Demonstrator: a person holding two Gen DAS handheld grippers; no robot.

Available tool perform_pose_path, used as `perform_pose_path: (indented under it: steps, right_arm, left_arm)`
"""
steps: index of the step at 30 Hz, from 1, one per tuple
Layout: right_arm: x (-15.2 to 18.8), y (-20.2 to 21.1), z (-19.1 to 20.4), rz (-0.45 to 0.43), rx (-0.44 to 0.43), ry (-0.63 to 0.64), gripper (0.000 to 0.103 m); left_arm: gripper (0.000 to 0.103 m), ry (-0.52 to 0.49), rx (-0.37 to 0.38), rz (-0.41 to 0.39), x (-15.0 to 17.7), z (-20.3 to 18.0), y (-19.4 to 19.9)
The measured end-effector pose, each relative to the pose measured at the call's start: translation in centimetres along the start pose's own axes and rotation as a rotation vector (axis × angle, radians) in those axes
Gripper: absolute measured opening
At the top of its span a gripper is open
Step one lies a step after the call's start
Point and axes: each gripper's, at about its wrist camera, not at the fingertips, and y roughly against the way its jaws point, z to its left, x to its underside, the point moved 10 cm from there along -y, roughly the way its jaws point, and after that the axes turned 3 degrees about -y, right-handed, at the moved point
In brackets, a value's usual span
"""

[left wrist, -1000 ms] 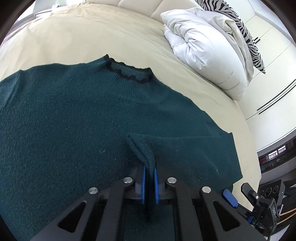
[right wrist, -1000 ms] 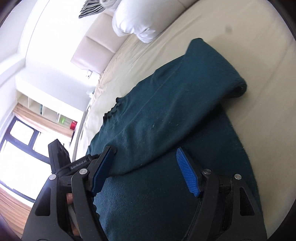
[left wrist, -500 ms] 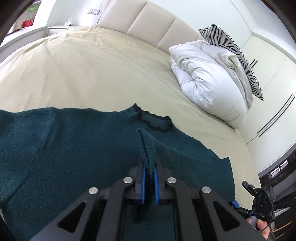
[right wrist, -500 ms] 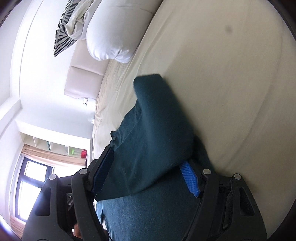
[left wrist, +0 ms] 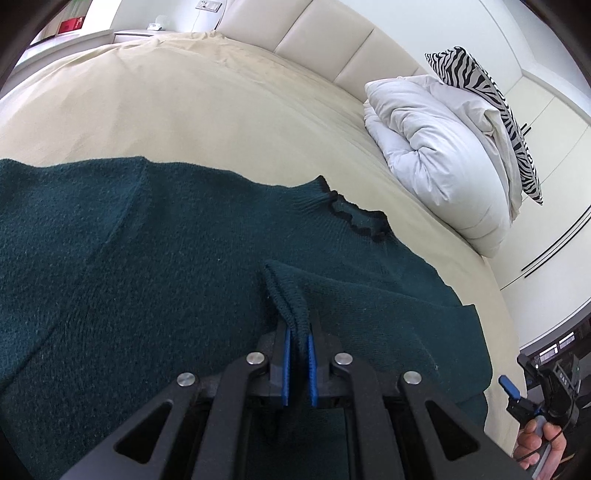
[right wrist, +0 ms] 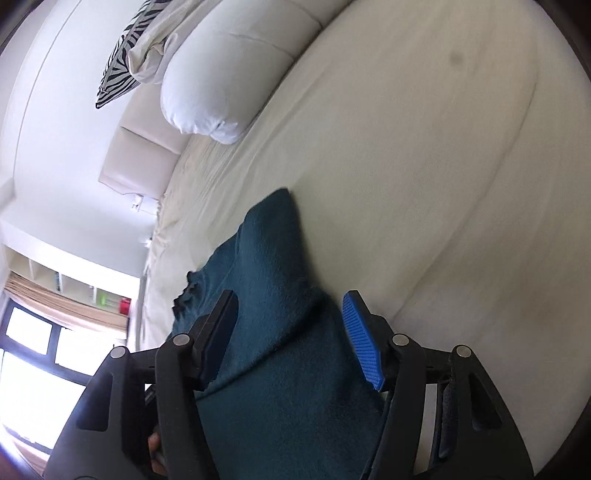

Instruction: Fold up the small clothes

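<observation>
A dark teal knit sweater (left wrist: 147,266) lies spread on the cream bed, its black-trimmed collar (left wrist: 354,218) toward the pillows. My left gripper (left wrist: 297,336) is shut on the ribbed cuff of the right sleeve (left wrist: 286,291), which is folded across the sweater's body. My right gripper (right wrist: 291,325) is open over the sweater's right edge (right wrist: 273,258), with fabric between its blue pads but not clamped. The right gripper also shows at the left wrist view's lower right edge (left wrist: 517,395).
A white duvet bundle (left wrist: 436,147) and a zebra pillow (left wrist: 491,110) sit by the padded headboard (left wrist: 325,44). Bare cream sheet (right wrist: 424,166) extends to the right of the sweater. A nightstand (left wrist: 133,35) and window (right wrist: 29,350) lie beyond the bed.
My left gripper has carried the sleeve cuff further over the sweater's body. My right gripper has tilted and drawn back toward the sweater's right edge, staying open.
</observation>
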Motion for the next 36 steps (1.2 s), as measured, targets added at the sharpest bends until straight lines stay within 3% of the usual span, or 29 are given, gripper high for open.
perform_pose_path:
  steps: [3, 8, 11, 12, 13, 15, 19, 24, 27, 29, 31, 34, 36]
  right_arm:
    - [-2.5, -1.2, 1.0, -0.004, 0.034, 0.061, 0.058]
    - [-5.2, -8.0, 2.9, 0.083, 0.079, 0.196, 0.056]
    - [-5.7, -11.2, 2.8, 0.116, 0.113, 0.222, 0.037]
    - [-5.8, -11.7, 2.9, 0.124, 0.127, 0.244, 0.017]
    - [-6.0, -12.0, 2.7, 0.12, 0.164, 0.258, 0.009]
    - [-6.1, -11.7, 2.9, 0.102, 0.159, 0.268, 0.007]
    - [-6.0, -10.5, 4.5, 0.036, 0.171, 0.367, 0.006]
    - [-6.1, -12.5, 2.1, 0.078, 0.194, 0.328, 0.005]
    - [-6.2, -11.3, 2.3, 0.095, 0.176, 0.274, 0.015]
    - [-6.1, -9.4, 2.5, 0.085, 0.179, 0.257, 0.031]
    - [-5.1, -7.5, 3.0, 0.074, 0.182, 0.293, 0.055]
    - [-1.8, -6.4, 2.8, 0.14, 0.233, 0.385, 0.055]
    - [0.1, -6.2, 2.4, 0.168, 0.271, 0.454, 0.044]
  left_arm:
    - [0.009, 0.003, 0.005, 0.001, -0.1, -0.1, -0.1]
    - [0.009, -0.005, 0.012, -0.005, -0.3, -0.1, 0.0]
    - [0.009, -0.01, 0.011, -0.013, -0.5, 0.0, 0.1]
    - [0.009, -0.014, 0.005, -0.024, -0.6, 0.0, 0.3]
    - [0.009, -0.019, 0.004, -0.034, -0.8, -0.1, 0.6]
    - [0.009, -0.03, -0.008, -0.056, -1.2, -0.3, 0.9]
    - [0.009, -0.036, -0.033, -0.044, -0.7, 0.2, 0.1]
    - [0.011, -0.028, -0.025, -0.025, -0.4, 0.6, -0.4]
    - [0.011, -0.027, -0.019, -0.021, -0.1, 0.7, 0.0]
    - [0.011, -0.019, -0.014, -0.018, 0.0, 0.8, 0.1]
    - [0.011, -0.02, -0.015, -0.017, 0.1, 0.8, 0.1]
    - [0.011, -0.031, -0.027, -0.014, 0.2, 0.6, 0.0]
    - [0.01, -0.034, -0.028, -0.011, 0.3, 0.6, 0.1]
